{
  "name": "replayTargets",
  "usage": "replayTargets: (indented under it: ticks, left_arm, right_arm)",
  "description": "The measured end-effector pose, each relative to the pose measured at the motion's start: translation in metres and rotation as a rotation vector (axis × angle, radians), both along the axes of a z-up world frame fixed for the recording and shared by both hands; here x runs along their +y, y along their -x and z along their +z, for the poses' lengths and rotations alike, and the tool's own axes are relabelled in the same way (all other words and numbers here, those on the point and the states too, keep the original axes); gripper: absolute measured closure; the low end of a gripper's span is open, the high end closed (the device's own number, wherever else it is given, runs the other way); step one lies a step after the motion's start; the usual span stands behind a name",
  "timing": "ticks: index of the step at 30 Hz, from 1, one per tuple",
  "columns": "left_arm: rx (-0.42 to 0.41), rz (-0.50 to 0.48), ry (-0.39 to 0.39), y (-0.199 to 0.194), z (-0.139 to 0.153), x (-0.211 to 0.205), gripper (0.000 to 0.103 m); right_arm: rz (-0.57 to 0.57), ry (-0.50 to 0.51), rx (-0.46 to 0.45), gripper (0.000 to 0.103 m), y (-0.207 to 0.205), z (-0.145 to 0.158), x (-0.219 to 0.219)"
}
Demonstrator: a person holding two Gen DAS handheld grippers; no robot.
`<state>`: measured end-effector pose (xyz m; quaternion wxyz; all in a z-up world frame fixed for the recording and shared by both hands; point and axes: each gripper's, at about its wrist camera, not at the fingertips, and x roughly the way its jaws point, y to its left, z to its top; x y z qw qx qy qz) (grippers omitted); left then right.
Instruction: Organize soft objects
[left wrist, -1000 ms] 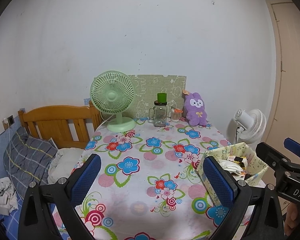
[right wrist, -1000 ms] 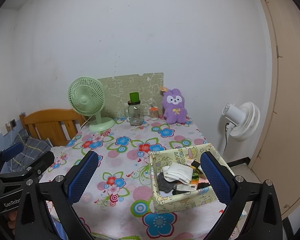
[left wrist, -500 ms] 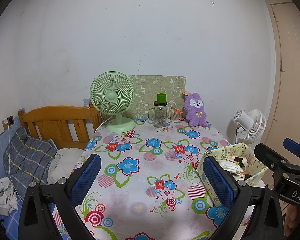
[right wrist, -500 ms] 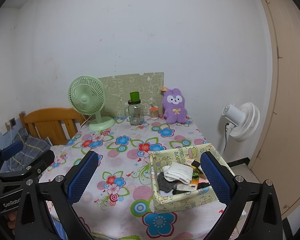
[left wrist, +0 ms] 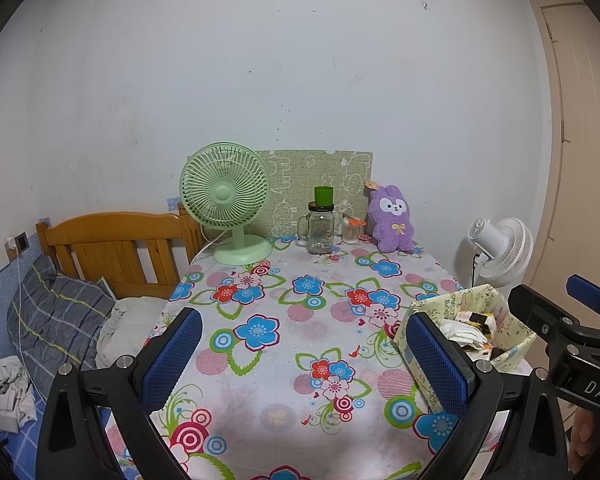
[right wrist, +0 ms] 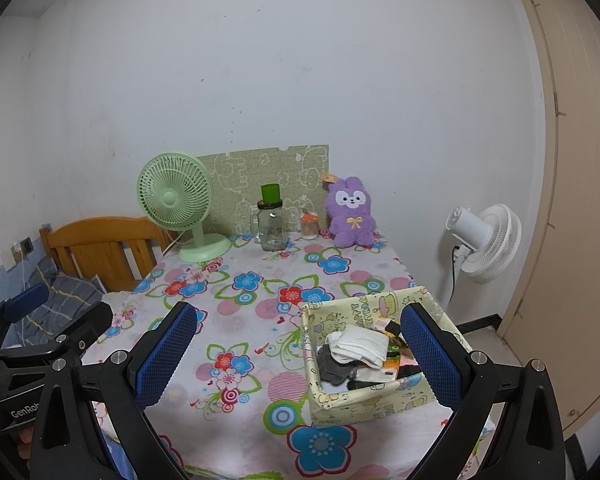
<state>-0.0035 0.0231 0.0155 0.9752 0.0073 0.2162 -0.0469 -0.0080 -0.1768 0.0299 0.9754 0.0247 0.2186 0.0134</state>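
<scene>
Cloth-filled fabric box [right wrist: 380, 398] on floral table [right wrist: 260, 292]

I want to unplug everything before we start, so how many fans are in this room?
2. A green desk fan stands at the table's far left corner; a white fan stands on the floor right of the table. Others may be out of view.

Right claw [right wrist: 296, 354] pad covers the fabric box's [right wrist: 364, 400] right side; darker items under the white cloth [right wrist: 360, 346] are too jumbled to identify.
</scene>
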Motion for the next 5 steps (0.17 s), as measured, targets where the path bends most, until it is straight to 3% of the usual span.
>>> replayTargets:
  ticks: [5]
  left_arm:
    - [0.001,-0.002,0.000,-0.0003,-0.0001,-0.0001,0.000]
  right_arm:
    - [0.001,-0.002,0.008,0.000,-0.0026,-0.0021,0.0000]
